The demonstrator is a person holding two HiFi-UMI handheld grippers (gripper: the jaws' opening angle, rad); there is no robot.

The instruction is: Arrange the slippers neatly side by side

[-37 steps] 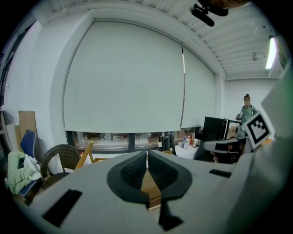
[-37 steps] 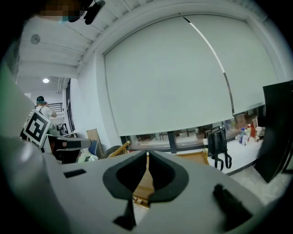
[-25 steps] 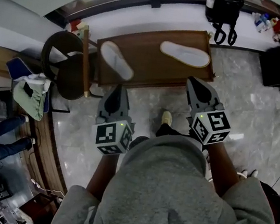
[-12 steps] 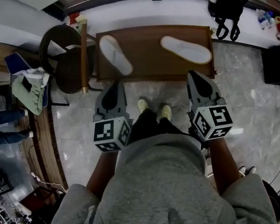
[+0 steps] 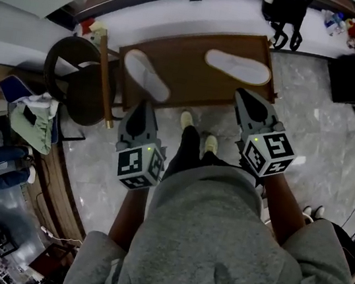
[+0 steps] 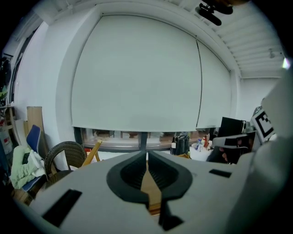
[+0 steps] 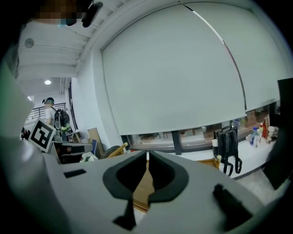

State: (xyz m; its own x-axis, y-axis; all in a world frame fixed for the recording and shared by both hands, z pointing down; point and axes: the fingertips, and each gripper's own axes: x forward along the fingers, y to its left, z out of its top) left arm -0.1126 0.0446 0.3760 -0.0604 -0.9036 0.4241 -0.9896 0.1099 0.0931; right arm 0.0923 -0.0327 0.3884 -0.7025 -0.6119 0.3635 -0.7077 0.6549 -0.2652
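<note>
**Both grippers clenched and empty, slippers apart on the platform**

One flat white slipper (image 5: 146, 75) lies slanted at the left end of the low brown wooden platform (image 5: 195, 74). The other flat white slipper (image 5: 237, 66) lies crosswise near its far right corner, well apart from the first. The grey left gripper (image 5: 144, 105) and grey right gripper (image 5: 242, 96) hover at the platform's near edge, jaws pressed together on nothing.

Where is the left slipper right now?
Head view: the left slipper lies slanted on the left end of the table, just ahead of the left gripper, near the chair.
</note>
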